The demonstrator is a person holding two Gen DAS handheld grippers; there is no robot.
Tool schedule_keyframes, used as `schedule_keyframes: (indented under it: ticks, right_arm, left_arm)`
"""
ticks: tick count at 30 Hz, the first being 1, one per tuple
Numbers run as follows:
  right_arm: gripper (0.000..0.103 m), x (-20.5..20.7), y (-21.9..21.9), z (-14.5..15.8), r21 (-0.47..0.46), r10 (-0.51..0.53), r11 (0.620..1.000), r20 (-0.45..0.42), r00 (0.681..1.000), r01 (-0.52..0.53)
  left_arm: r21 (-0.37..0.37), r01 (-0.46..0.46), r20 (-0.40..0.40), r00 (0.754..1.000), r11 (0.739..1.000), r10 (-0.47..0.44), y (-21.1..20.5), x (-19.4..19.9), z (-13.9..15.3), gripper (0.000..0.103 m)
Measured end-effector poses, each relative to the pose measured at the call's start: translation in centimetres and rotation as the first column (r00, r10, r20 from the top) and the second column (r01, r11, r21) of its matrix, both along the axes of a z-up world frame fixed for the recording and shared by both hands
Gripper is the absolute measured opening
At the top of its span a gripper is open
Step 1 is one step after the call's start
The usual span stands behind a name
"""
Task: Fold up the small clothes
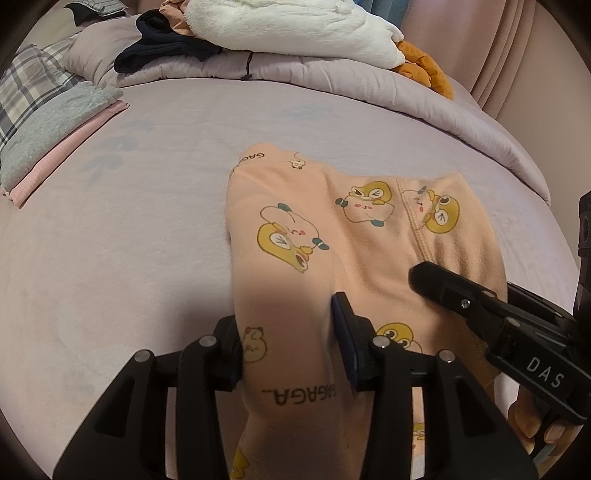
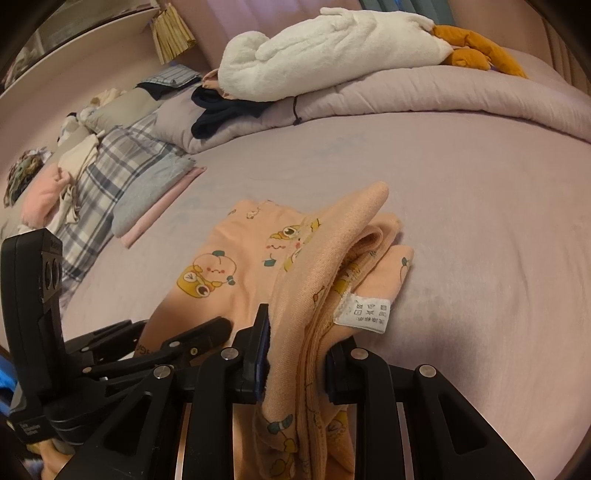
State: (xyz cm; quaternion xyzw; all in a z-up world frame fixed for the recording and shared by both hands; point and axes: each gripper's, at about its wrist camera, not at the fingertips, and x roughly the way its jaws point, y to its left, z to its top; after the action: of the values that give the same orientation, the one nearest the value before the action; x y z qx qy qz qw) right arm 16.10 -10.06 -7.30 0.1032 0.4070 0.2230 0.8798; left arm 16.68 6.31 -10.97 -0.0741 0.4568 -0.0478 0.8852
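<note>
Right tool (image 2: 295,354) clamped on bunched peach cartoon-print pajama pants (image 1: 354,229); left tool (image 1: 288,347) straddling a fold, grip unclear; lilac bed (image 1: 147,206) beneath.

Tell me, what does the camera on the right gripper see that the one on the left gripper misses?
Only the right wrist view shows the white care label on the peach garment, a yellow tassel by the wall, and the right gripper clamped on bunched fabric. Only the left wrist view shows the left gripper with a fold of that garment between its fingers, and the "GAGAGA" print. Both show the lilac bed sheet, the white plush toy on the rolled duvet, and the folded grey and pink clothes.
</note>
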Motion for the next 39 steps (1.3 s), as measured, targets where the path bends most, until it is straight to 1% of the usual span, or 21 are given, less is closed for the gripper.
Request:
schedule_keyframes:
  ticks: [5,15,23,28,33,39]
  right_arm:
    - [0.025,0.16,-0.20,-0.22,0.006,-0.007,1.000,-0.015,1.000,0.007]
    - [0.025,0.14,-0.36,-0.37,0.007,-0.012,1.000,-0.022,1.000,0.012]
    - [0.025,0.36,-0.53,-0.48,0.007,-0.015,1.000,-0.030,0.999,0.015]
    - [0.025,0.33,-0.63,-0.60,0.005,-0.018,1.000,-0.034,0.999,0.018]
    - [0.025,0.35,-0.67,-0.65,0.004,-0.019,1.000,-0.037,0.999,0.019]
    - [0.025,0.36,-0.75,-0.70,0.005,-0.019,1.000,-0.039,0.999,0.019]
  left_arm:
    - [0.004,-0.009,0.000,1.000,1.000,0.009,0.11,-0.14,0.02,0.047]
    - [0.009,-0.011,-0.002,1.000,1.000,0.011,0.11,-0.10,0.06,0.048]
    - [0.023,-0.022,-0.004,1.000,0.999,0.022,0.29,-0.01,-0.02,0.055]
    - [0.027,-0.025,-0.005,1.000,0.999,0.025,0.35,0.00,-0.10,0.057]
    - [0.029,-0.033,-0.008,0.999,0.999,0.033,0.58,0.05,-0.21,0.062]
    - [0.028,-0.035,-0.010,0.999,0.999,0.036,0.71,0.10,-0.24,0.063]
